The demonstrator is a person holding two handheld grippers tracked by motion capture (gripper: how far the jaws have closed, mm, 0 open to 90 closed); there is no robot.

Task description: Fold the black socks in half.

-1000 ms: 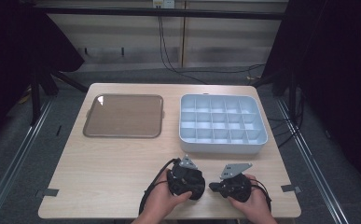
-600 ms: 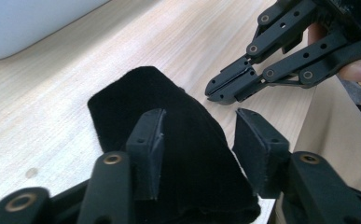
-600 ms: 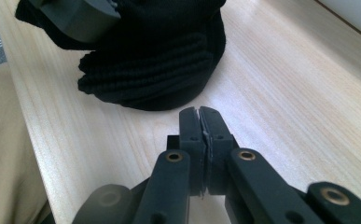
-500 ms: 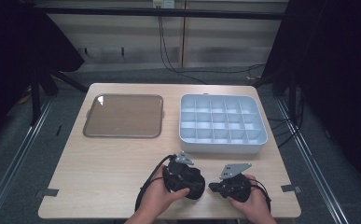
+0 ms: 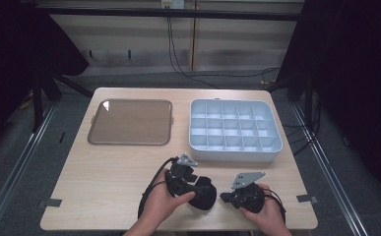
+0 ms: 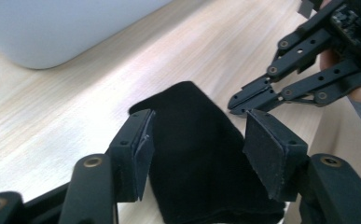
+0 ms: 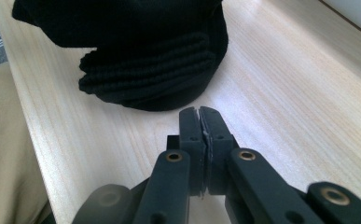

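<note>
A folded black cloth bundle [image 5: 206, 195] lies on the wooden table near its front edge. My left gripper [image 5: 197, 189] points at it from the left. Its jaws have just been opening, and the cloth [image 6: 201, 158] sits between the two pads without being pressed; the left gripper [image 6: 199, 140] is open. My right gripper [image 5: 223, 196] rests just right of the bundle, tips toward it. Seen along its jaws, the right gripper [image 7: 200, 114] is shut with nothing in it, a short way from the cloth [image 7: 150, 70]. Its closed tips [image 6: 236, 102] also show beyond the bundle.
A brown flat tray [image 5: 130, 122] lies at the back left. A light blue box [image 5: 235, 153] with several empty compartments stands at the back right, close behind the grippers. The table's front edge runs just below both hands.
The left gripper has drawn back a little to the left and its jaws have spread, uncovering the black bundle. The right gripper has stayed put.
</note>
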